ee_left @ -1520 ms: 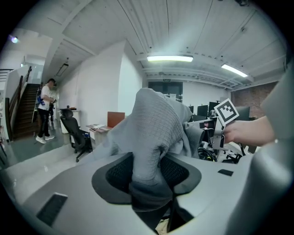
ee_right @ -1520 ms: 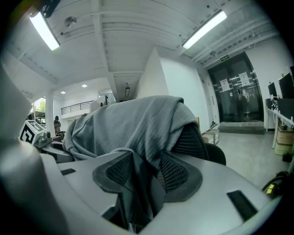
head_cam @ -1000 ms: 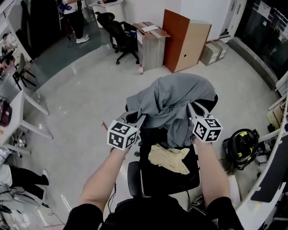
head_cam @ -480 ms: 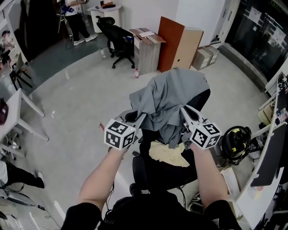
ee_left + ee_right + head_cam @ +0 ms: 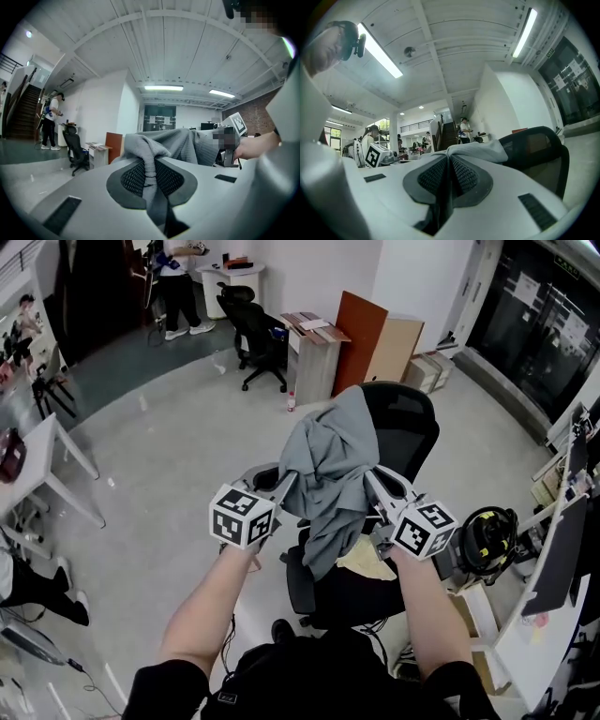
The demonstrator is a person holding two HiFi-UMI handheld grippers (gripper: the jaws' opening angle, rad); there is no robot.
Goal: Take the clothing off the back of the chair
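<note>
Grey clothing (image 5: pixel 326 465) hangs bunched in front of the chair (image 5: pixel 408 423) back, above the seat, strung btw both grippers. Left hand-held gripper (image 5: pixel 285 486), off the chair's left side in the head view, is pinched on a fold (fabric squeezed thin btw the pads). Right hand-held gripper (image 5: pixel 373 479), nearer the chair back, is clamped on another edge. A yellowish cloth (image 5: pixel 373 561) lies on the chair seat, under the garment's hem.

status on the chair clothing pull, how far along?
Done: grey garment looks lifted off the chair backrest, which shows bare. In hand: left gripper and right gripper both shut on it, holding it up. Left: its lower end hangs over the seat; carry it clear.
</note>
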